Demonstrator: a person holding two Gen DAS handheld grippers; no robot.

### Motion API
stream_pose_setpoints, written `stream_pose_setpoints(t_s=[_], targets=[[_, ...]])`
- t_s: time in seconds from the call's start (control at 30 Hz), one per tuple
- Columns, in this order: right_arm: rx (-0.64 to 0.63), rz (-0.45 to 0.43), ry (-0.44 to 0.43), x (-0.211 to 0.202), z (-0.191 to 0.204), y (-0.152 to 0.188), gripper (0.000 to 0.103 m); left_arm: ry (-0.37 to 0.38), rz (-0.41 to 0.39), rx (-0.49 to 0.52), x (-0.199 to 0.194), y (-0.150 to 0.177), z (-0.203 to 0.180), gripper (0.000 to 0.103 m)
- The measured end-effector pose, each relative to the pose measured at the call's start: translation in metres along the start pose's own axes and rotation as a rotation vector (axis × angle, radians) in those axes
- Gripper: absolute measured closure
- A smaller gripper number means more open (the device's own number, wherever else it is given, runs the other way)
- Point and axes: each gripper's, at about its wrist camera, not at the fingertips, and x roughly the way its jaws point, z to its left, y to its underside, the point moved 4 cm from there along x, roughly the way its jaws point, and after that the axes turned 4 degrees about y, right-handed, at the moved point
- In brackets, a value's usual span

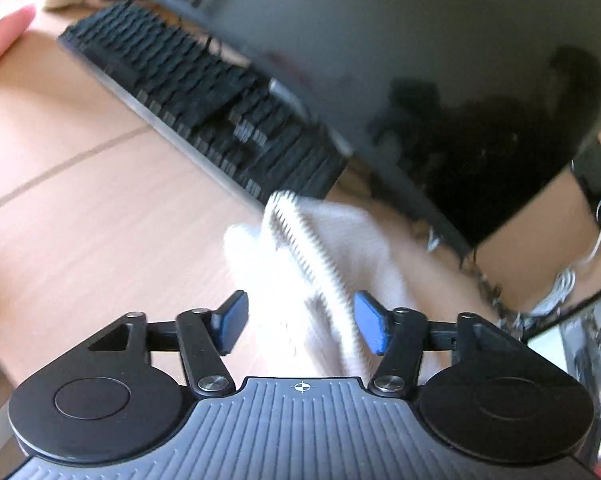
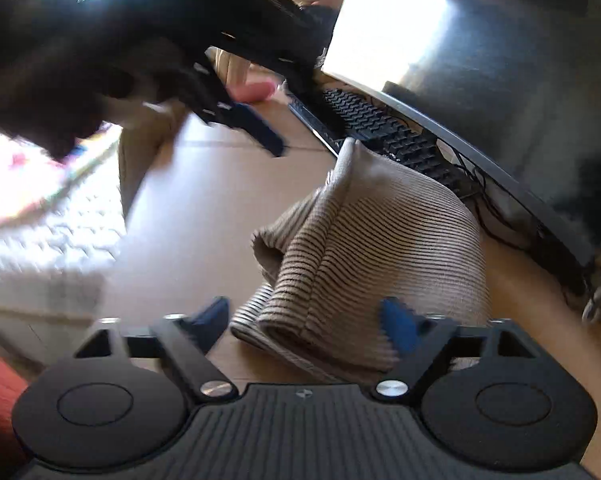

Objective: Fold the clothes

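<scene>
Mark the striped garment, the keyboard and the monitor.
striped garment [image 2: 380, 240], right wrist view, its ribbed middle.
keyboard [image 1: 188, 84], left wrist view, its key rows.
monitor [image 1: 420, 40], left wrist view, its dark screen.

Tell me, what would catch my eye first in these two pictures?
Probably the striped beige knit garment, bunched in a heap on the wooden desk, lying between the blue pads of the right gripper. In the left view, a pale piece of cloth with a ribbed edge reaches in between the left gripper's pads. Behind both sits a black keyboard under a large dark monitor.
</scene>
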Motion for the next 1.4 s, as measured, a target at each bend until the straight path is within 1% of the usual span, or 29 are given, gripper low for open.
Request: stream_pose_setpoints(t_s=[0.03, 0.07, 0.1, 0.13, 0.17, 0.2, 0.3, 0.4, 0.47, 0.57, 0.67, 0.73, 0.77, 0.83, 0.97, 1.0, 1.07, 1.13, 1.17, 1.2, 1.27, 1.33, 1.37, 1.4], targets=[[0.000, 0.003, 0.011, 0.002, -0.006, -0.003, 0.075, 0.001, 0.006, -0.010, -0.002, 0.009, 0.004, 0.051], [0.044, 0.008, -0.016, 0.001, -0.017, -0.008, 0.081, 0.002, 0.011, -0.019, -0.004, 0.018, 0.007, 0.053], [0.121, 0.015, -0.059, -0.002, -0.032, -0.014, 0.091, 0.011, 0.017, -0.031, -0.005, 0.026, 0.010, 0.054], [0.199, 0.014, -0.096, -0.007, -0.047, -0.021, 0.091, 0.032, 0.023, -0.043, -0.002, 0.031, 0.011, 0.055], [0.261, 0.003, -0.121, -0.014, -0.060, -0.029, 0.091, 0.058, 0.031, -0.047, 0.002, 0.035, 0.009, 0.058], [0.306, -0.017, -0.137, -0.022, -0.072, -0.038, 0.091, 0.090, 0.039, -0.042, 0.008, 0.038, 0.005, 0.060], [0.380, -0.086, -0.175, -0.038, -0.092, -0.065, 0.092, 0.174, 0.053, -0.006, 0.024, 0.043, -0.012, 0.060], [0.450, -0.126, -0.263, -0.041, -0.100, -0.091, 0.092, 0.203, 0.058, 0.054, 0.040, 0.047, -0.033, 0.060], [0.470, -0.112, -0.324, -0.029, -0.096, -0.100, 0.092, 0.215, 0.060, 0.080, 0.046, 0.051, -0.038, 0.059], [0.445, -0.022, -0.370, -0.005, -0.079, -0.087, 0.092, 0.235, 0.062, 0.064, 0.047, 0.057, -0.031, 0.057], [0.433, 0.054, -0.400, 0.011, -0.062, -0.069, 0.091, 0.225, 0.087, 0.046, 0.038, 0.068, -0.019, 0.054], [0.429, 0.089, -0.402, 0.018, -0.056, -0.058, 0.092, 0.220, 0.111, 0.025, 0.027, 0.076, -0.011, 0.045], [0.419, 0.099, -0.401, 0.021, -0.051, -0.053, 0.092, 0.198, 0.117, 0.022, 0.019, 0.079, -0.006, 0.034], [0.377, 0.110, -0.388, 0.023, -0.043, -0.046, 0.092, 0.154, 0.119, 0.010, 0.004, 0.083, 0.005, 0.033], [0.278, 0.121, -0.362, 0.026, -0.023, -0.032, 0.091, 0.075, 0.026, -0.058, -0.032, 0.061, 0.027, 0.035], [0.257, 0.121, -0.357, 0.028, -0.019, -0.030, 0.091, 0.077, -0.015, -0.053, -0.039, 0.048, 0.024, 0.035], [0.231, 0.120, -0.354, 0.030, -0.011, -0.028, 0.091, 0.122, -0.080, -0.022, -0.044, 0.021, 0.007, 0.034], [0.213, 0.122, -0.350, 0.034, -0.005, -0.026, 0.092, 0.192, -0.120, -0.018, -0.034, -0.004, -0.012, 0.030], [0.201, 0.122, -0.345, 0.036, -0.002, -0.026, 0.092, 0.230, -0.120, -0.036, -0.022, -0.013, -0.018, 0.029], [0.181, 0.121, -0.334, 0.036, 0.001, -0.026, 0.092, 0.252, -0.107, -0.054, -0.010, -0.018, -0.022, 0.030], [0.145, 0.113, -0.307, 0.031, 0.007, -0.024, 0.092, 0.246, -0.053, -0.052, 0.019, -0.019, -0.026, 0.031], [0.136, 0.103, -0.285, 0.023, 0.008, -0.022, 0.092, 0.210, -0.018, -0.038, 0.040, -0.014, -0.025, 0.035], [0.141, 0.098, -0.276, 0.021, 0.008, -0.022, 0.091, 0.187, -0.007, -0.032, 0.049, -0.012, -0.023, 0.038], [0.162, 0.089, -0.271, 0.018, 0.005, -0.026, 0.086, 0.174, -0.001, -0.029, 0.054, -0.009, -0.021, 0.042]])
